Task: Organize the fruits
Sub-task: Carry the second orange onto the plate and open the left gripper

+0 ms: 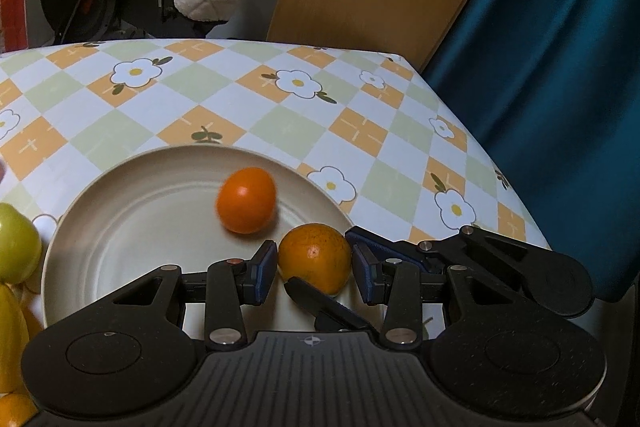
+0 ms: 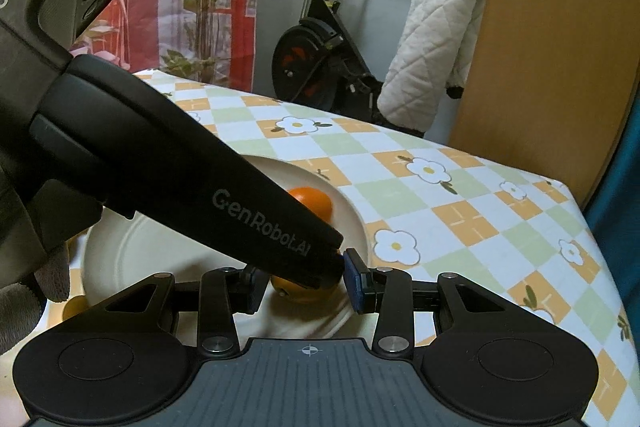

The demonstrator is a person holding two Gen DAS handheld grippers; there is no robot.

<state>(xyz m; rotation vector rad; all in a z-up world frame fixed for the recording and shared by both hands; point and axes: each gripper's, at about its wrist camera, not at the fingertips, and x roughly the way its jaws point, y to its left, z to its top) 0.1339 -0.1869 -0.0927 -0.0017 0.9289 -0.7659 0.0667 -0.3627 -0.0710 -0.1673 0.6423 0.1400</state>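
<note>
Your left gripper (image 1: 314,269) has its blue pads pinching an orange (image 1: 315,257) from both sides, over the near right part of the plate (image 1: 132,227). Your right gripper (image 2: 306,281) is there too: in the left view one of its fingers (image 1: 320,301) crosses under the orange and another sits against the right pad, and in the right view its jaws stand on either side of the same orange (image 2: 304,291), though the left gripper's body (image 2: 192,179) hides most of the fruit, so you cannot tell whether the right pads actually press on it. A second, smoother orange (image 1: 246,199) lies loose on the plate, just beyond the held one and apart from it. At the left edge of the left view, a green fruit (image 1: 16,243) and yellow ones (image 1: 10,331) sit beside the plate. The plate rests on a checked, flowered tablecloth (image 1: 224,99). A gloved hand (image 2: 24,291) shows at the left of the right view.
</note>
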